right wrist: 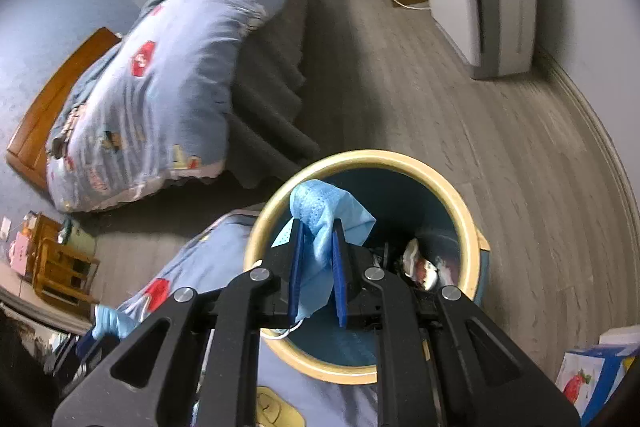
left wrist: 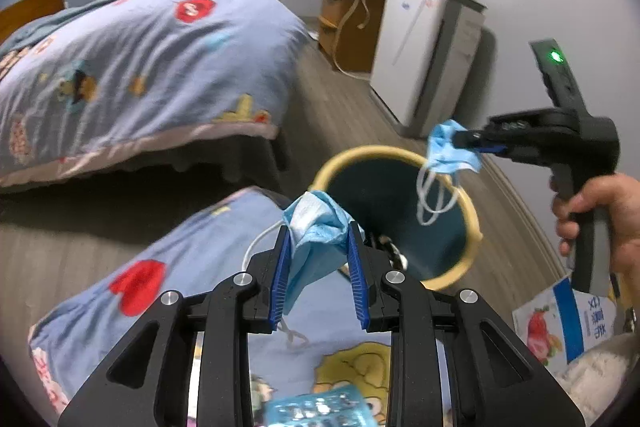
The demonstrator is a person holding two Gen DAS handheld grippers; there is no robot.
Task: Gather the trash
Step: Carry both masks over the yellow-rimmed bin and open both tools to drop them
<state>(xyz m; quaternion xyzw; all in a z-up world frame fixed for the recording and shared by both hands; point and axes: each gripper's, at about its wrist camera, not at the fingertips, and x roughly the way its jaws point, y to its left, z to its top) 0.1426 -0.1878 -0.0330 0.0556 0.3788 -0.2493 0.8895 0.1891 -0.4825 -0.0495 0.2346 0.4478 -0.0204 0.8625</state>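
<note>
Each gripper is clamped on a crumpled blue face mask. The left gripper (left wrist: 318,247) pinches its mask (left wrist: 316,231) between the blue pads over the patterned quilt (left wrist: 160,259), just short of the near-left rim of the yellow-rimmed bin (left wrist: 474,227). The right gripper (right wrist: 318,251), held in a bare hand (left wrist: 600,219), grips the second mask (right wrist: 324,219) above the open mouth of the bin; in the left wrist view this mask's white ear loops (left wrist: 434,199) dangle freely over the bin's dark inside. Some trash already lies at the bottom of the bin (right wrist: 424,263). Both masks look very light and limp, so they should fold and sag rather than hold shape, and thin fabric could cling to the ribbed pads or catch by a loop when let go. A pinch across the bunched middle, as both grippers have now, seems the safest hold, since a loop alone would swing. A fruit-printed carton (left wrist: 560,323) sits on the floor to the right of the bin.
</note>
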